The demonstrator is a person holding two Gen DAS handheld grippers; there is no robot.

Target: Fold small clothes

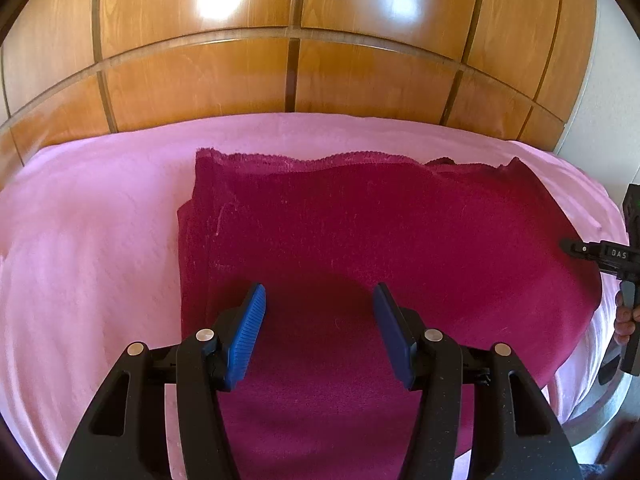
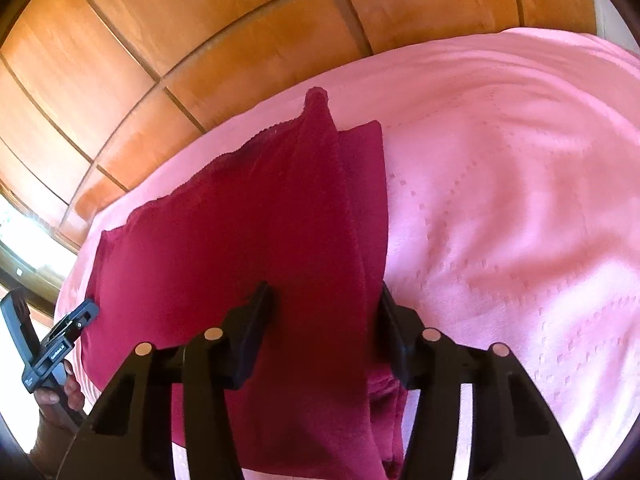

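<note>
**Desk:** What does the frame show?

**Photographer:** A crimson garment [image 1: 380,232], already doubled into a rough rectangle, lies on a pink bedspread [image 1: 92,220] near the bed's far edge, below a wooden panelled headboard [image 1: 280,60]. The left gripper [image 1: 320,320] hangs over the cloth's near portion, its blue pads [image 1: 250,328] spread apart with only flat fabric under the gap. The right gripper [image 2: 324,332] sits at the garment's right-hand edge, its black fingers [image 2: 256,328] half-spread and straddling a raised ridge of cloth; whether they actually pinch it cannot be told from the right wrist view.

**Desk:** Where might this go wrong?

**Photographer:** Several layers are stacked at that right edge, and a lower flap [image 2: 366,184] sticks out beyond the top one. A grip on the top layer alone would likely peel the stack apart and undo the fold. The scalloped far hem [image 1: 312,159] is already uneven, so a lopsided lift would probably skew it further. The bedspread is soft and rippled; a low pinch could catch it along with the garment. The left gripper, holding nothing, offers no anchor if the cloth slides.
</note>
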